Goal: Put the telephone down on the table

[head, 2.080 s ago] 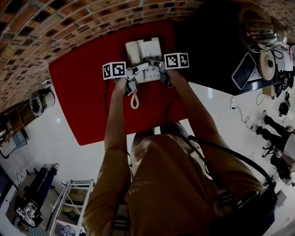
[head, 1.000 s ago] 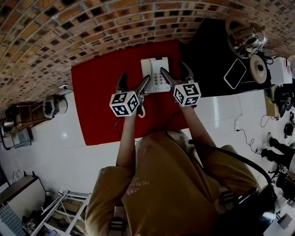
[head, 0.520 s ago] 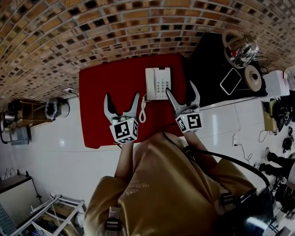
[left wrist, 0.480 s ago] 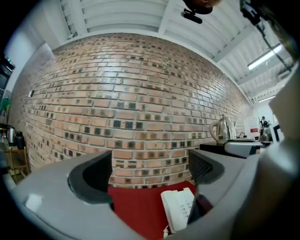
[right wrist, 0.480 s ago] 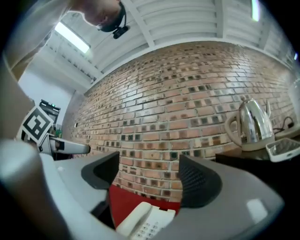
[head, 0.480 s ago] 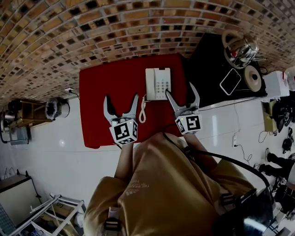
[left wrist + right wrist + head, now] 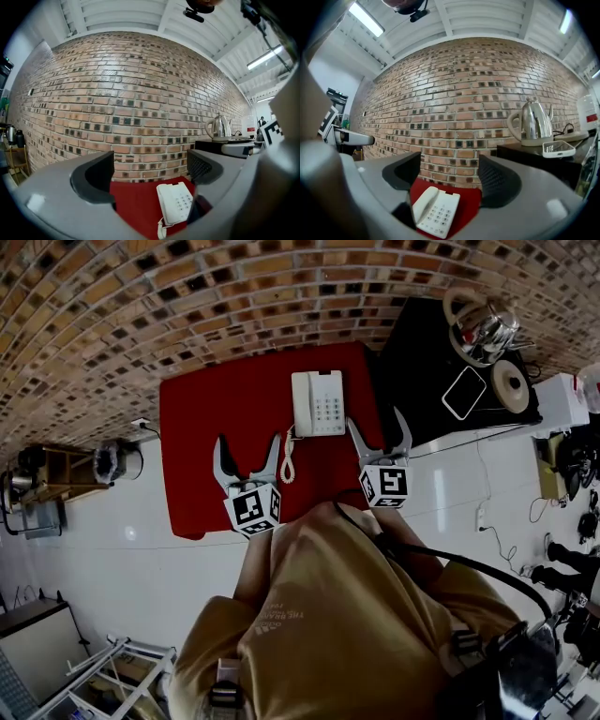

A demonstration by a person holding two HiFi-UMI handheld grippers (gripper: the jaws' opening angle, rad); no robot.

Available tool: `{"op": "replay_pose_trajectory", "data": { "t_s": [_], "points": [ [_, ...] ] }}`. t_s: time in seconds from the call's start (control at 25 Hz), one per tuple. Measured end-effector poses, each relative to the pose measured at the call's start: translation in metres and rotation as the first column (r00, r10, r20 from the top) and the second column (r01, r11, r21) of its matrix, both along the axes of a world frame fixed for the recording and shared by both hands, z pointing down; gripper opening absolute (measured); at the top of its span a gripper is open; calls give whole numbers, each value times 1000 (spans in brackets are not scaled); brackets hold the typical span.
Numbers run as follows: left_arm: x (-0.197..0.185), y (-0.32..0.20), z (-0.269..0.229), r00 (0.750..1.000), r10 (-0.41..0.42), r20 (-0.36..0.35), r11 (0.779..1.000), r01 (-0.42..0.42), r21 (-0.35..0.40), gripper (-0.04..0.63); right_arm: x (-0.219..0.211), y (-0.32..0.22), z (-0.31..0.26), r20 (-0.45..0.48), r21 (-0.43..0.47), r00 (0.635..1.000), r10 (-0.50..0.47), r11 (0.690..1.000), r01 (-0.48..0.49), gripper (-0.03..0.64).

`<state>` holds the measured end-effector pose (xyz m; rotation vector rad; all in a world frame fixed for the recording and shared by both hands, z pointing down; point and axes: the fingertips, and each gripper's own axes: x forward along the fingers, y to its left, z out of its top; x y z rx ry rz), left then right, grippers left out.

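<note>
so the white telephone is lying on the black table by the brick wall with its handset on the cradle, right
No: the telephone lies on the red table, not the black table beside it, which bears the kettle. The head view shows this. The rest is right: it is by the brick wall, handset on the cradle.

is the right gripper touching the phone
Apart. The right gripper view shows the phone lying on the red table beyond the jaws of the right gripper, which have just closed a little but stand open, gripping nothing.
</note>
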<state>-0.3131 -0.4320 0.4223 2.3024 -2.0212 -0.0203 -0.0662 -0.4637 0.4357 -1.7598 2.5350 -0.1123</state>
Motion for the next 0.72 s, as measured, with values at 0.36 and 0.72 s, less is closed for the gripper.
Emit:
{"op": "replay_pose_trajectory", "data": {
  "t_s": [0.36,0.72],
  "points": [
    [22,-11,2,998,48,28,999,-47,-11,483,-6,-2,0,-71,3,997,-39,999,40,376],
    [34,7,11,995,76,58,997,-76,-3,469,-4,23,22,-134,10,990,-43,999,45,376]
  ]
}}
